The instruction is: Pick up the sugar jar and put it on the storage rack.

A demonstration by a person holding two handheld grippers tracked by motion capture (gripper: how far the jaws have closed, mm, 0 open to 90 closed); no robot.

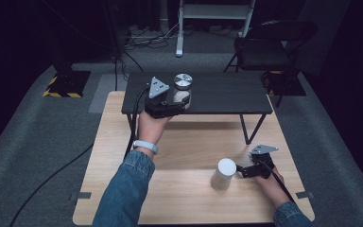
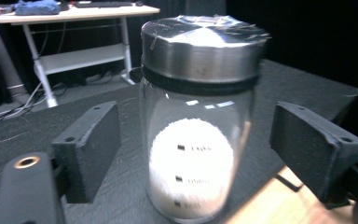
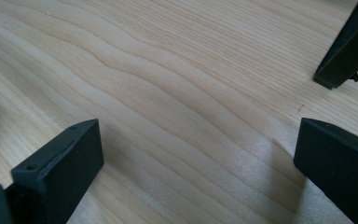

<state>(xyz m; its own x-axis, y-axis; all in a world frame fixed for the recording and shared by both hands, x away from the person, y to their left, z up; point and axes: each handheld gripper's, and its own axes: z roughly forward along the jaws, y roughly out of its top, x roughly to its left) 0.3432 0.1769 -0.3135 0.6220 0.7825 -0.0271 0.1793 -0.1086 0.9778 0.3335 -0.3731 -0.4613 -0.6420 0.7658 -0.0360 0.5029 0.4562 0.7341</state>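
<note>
Grey carpet, dark walls — black folding chair, white desk frame behind.

Beyond your wooden tabletop you see a black folding chair at far right and a white desk frame behind it, on grey carpet

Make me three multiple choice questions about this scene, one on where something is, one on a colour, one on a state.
1. Where does the glass jar stand?
A. on the black raised shelf
B. on the floor
C. on the chair

2. What colour is the cup on the wooden table?
A. red
B. white
C. green

3. How do the left gripper's jaws stand?
A. pressed on the jar
B. apart, clear of the jar
C. shut on nothing

Answers: 1 A, the jar sits on the dark shelf top. 2 B, the cup is plain white. 3 B, gaps show either side of the jar.
</note>
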